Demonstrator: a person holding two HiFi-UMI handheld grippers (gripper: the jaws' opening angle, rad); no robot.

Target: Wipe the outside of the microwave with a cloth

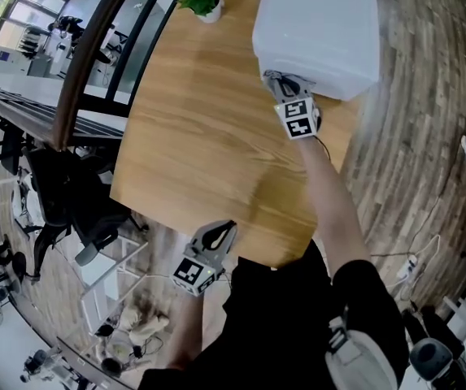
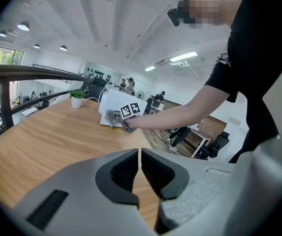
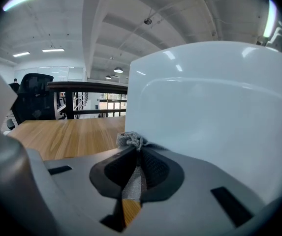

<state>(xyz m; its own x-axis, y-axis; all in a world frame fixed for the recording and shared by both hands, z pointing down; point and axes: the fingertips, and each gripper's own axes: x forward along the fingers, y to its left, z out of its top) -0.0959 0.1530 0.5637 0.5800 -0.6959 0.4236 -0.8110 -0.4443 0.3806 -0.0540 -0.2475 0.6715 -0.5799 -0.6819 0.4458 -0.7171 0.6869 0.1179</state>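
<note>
The left gripper (image 1: 214,238) hangs idle just off the near edge of the wooden table (image 1: 192,136). Its jaws are drawn together on nothing, apparently parked out of the way because the wiping needs only one tool. Far across the table, a small potted plant (image 1: 203,0) stands just left of the white microwave (image 1: 318,27), which sits toward the table's far right corner. The right gripper (image 1: 285,88), at the end of an outstretched arm, is clamped on a grey cloth (image 3: 131,140). The cloth's bunched end pokes past the jaw tips and appears to press low on the microwave's near face, close to its left corner. Leaving that tuft exposed looks meant to let fabric, not plastic, rub the casing.
</note>
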